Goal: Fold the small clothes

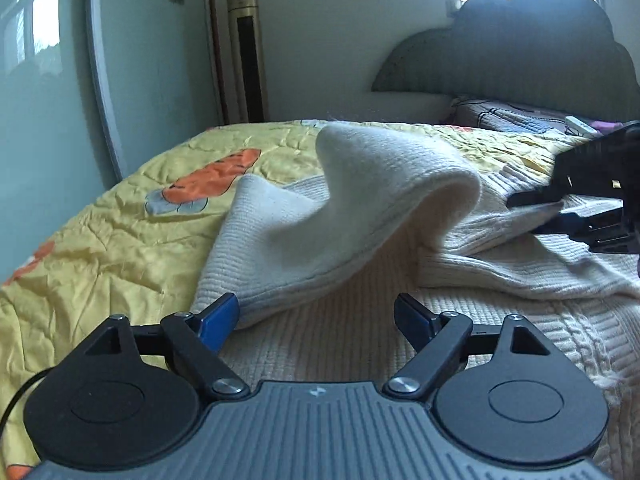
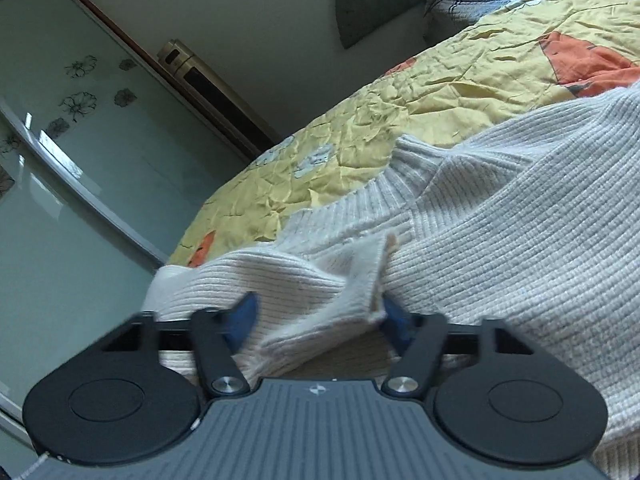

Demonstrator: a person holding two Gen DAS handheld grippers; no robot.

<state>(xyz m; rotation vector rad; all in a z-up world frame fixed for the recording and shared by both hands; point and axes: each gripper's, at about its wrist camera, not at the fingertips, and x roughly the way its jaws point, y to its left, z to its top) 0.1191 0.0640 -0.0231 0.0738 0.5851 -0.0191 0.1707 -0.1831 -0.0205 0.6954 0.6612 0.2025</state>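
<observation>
yellow quilt (image 1: 100, 220) covers the bed, and the cream sweater (image 1: 360, 208) lies across it, partly lifted; my left gripper (image 1: 316, 316) hangs open just before its edge, my right gripper (image 2: 316, 316) pinches a fold of knit

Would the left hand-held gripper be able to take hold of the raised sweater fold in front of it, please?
Probably yes: the left hand-held gripper is open, and the sweater fold rises just ahead with nothing between them.
</observation>
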